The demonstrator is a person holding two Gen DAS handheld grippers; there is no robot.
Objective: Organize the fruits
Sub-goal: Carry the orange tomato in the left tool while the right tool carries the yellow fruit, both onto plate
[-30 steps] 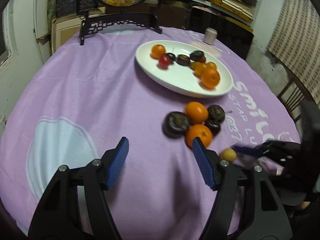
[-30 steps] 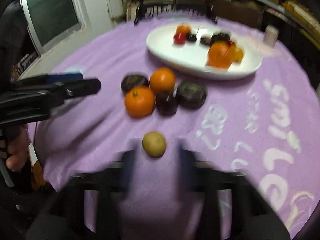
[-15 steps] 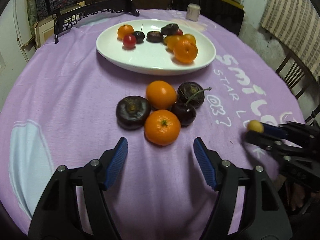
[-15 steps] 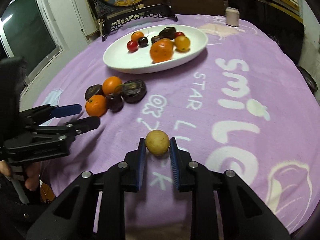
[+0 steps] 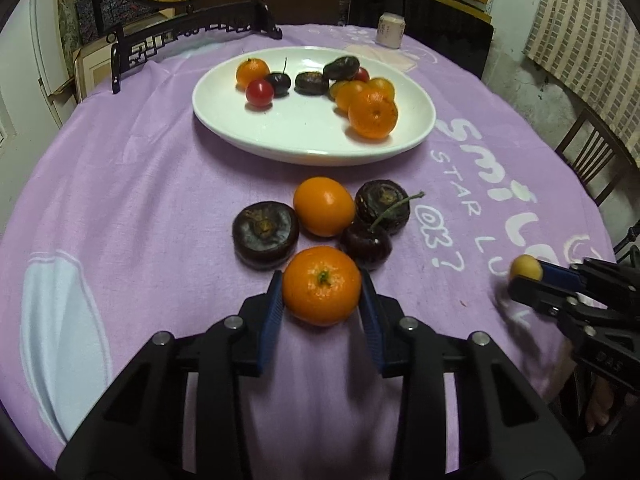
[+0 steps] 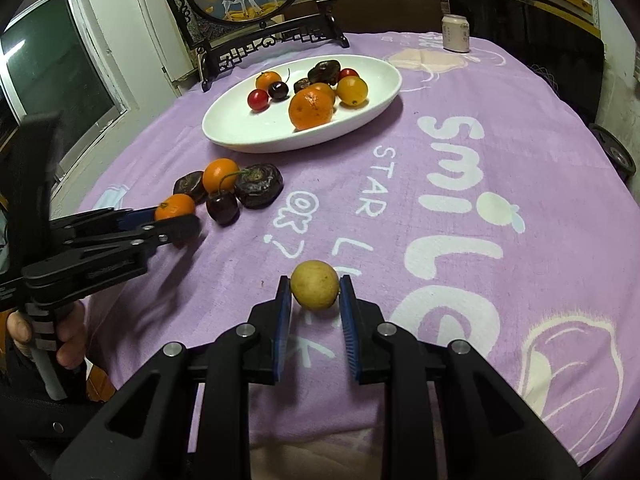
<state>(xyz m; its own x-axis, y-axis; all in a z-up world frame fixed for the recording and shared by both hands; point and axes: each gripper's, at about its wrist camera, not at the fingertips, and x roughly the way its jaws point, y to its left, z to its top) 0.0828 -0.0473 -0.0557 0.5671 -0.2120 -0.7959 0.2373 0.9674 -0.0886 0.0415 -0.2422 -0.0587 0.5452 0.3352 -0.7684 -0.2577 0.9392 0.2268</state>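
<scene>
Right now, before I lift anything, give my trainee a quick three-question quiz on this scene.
1. True or false: the white plate is empty.
2. What does the right gripper hold? A) cherry B) small yellow fruit C) can
3. Name the fruit between the left gripper fingers.

Key
1. False; it holds several fruits.
2. B, the small yellow fruit.
3. The orange tangerine; the fingers have just closed onto it.
</scene>
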